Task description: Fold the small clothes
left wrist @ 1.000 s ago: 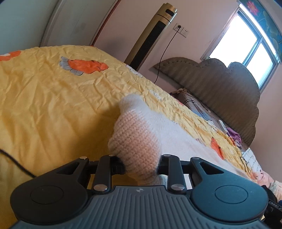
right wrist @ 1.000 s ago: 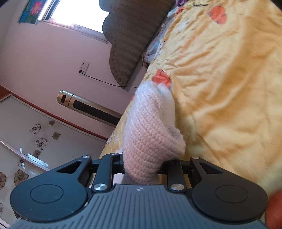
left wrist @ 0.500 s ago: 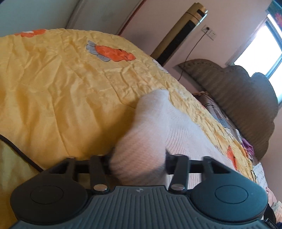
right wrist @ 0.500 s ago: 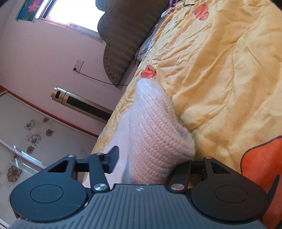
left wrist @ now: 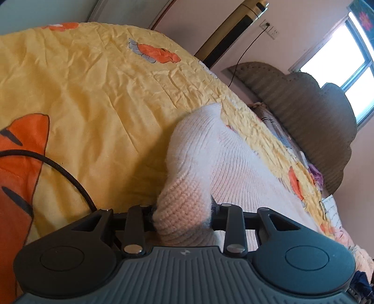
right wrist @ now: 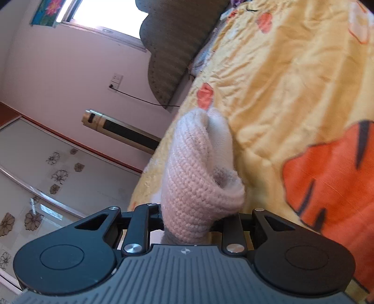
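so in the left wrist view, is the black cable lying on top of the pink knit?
No. The black cable runs over the yellow bedspread, left of the pink knit garment and apart from it.

Light: daylight from the blown-out window (left wrist: 355, 63), upper right.
Distortion: fisheye bending at edges.
Blur: right view's lower right slightly smeared.

Bedspread (left wrist: 98, 98): yellow, wrinkled, printed with orange cartoon shapes; fills most of both views.
Headboard (left wrist: 311, 117): brown, ribbed, scalloped top edge; stands at the far end of the bed.
Tower fan (left wrist: 233, 30): gold and black, upright by the pink wall, beside the headboard.
Wall socket (left wrist: 271, 29): white, on the pink wall near the fan, a dark cord hanging from it.
Window (right wrist: 102, 16): bright, above the headboard; a flower picture (right wrist: 48, 11) just beside it.
Black cable (left wrist: 58, 170): braided, lies across the bedspread at near left.
Wardrobe doors (right wrist: 35, 177): pale, with flower decals, far left in the right wrist view.
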Demonstrator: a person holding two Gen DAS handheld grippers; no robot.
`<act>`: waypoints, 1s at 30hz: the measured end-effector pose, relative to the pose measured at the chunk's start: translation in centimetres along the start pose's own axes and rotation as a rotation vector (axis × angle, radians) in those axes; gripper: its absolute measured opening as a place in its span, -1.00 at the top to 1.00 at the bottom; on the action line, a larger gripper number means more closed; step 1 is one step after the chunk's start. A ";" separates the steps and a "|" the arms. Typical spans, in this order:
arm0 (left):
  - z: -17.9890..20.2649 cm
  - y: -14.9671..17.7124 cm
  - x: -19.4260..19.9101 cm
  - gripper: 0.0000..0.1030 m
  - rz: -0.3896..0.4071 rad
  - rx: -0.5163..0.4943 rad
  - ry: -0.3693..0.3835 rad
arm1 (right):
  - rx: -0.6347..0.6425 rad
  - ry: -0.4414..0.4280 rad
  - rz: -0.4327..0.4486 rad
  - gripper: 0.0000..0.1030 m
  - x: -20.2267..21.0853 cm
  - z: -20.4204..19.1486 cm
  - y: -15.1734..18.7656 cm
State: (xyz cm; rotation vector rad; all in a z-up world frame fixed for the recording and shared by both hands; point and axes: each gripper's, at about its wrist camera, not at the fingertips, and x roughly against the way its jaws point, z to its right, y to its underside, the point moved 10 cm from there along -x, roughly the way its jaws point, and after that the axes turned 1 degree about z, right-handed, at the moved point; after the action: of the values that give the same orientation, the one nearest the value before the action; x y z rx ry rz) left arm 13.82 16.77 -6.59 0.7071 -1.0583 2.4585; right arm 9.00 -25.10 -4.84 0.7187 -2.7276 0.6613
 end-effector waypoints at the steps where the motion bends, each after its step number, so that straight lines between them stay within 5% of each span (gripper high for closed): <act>1: 0.1 -0.1 0.2 0.19 0.006 -0.016 -0.003 | -0.018 0.023 -0.010 0.42 -0.2 1.2 0.4; 2: 0.2 -0.2 0.3 0.11 0.010 -0.023 -0.008 | -0.016 0.005 -0.001 0.43 -0.1 1.5 0.6; 4: 0.5 -0.2 0.8 -0.64 0.022 -0.008 0.014 | 0.016 0.009 0.009 0.30 0.3 0.8 0.6; 6: 0.7 0.0 1.2 -0.81 0.041 0.003 0.036 | 0.039 0.007 0.008 0.05 0.7 0.2 0.4; 8: 0.6 0.2 0.9 -0.76 0.056 -0.008 0.005 | 0.034 0.007 0.024 0.04 0.8 0.4 0.2; 10: 0.6 0.3 0.4 0.29 0.056 -0.049 -0.061 | 0.009 0.019 0.038 0.20 0.7 1.0 0.0; 13: 1.0 -0.1 1.0 0.40 0.051 -0.049 -0.045 | 0.039 0.051 0.064 0.38 0.5 0.8 0.3; 21: 0.6 0.6 1.6 0.37 0.054 -0.118 -0.047 | 0.061 0.037 0.040 0.45 2.0 -0.3 0.5; 24: -0.1 0.6 1.5 0.10 0.067 -0.107 -0.037 | 0.005 0.055 0.036 0.50 1.5 1.9 1.1; 27: -0.8 -0.3 2.8 -0.62 0.077 -0.077 -0.037 | 0.042 0.073 0.024 0.17 1.9 1.3 1.0; 30: -2.1 -1.7 4.4 -0.72 0.135 -0.069 -0.085 | 0.100 0.112 0.046 0.07 3.7 0.7 -0.2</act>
State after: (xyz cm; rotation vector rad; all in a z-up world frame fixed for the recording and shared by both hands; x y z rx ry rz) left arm 10.51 20.05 -4.27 0.7465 -1.2540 2.5099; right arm 5.95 -27.10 -4.12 0.6230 -2.6314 0.8279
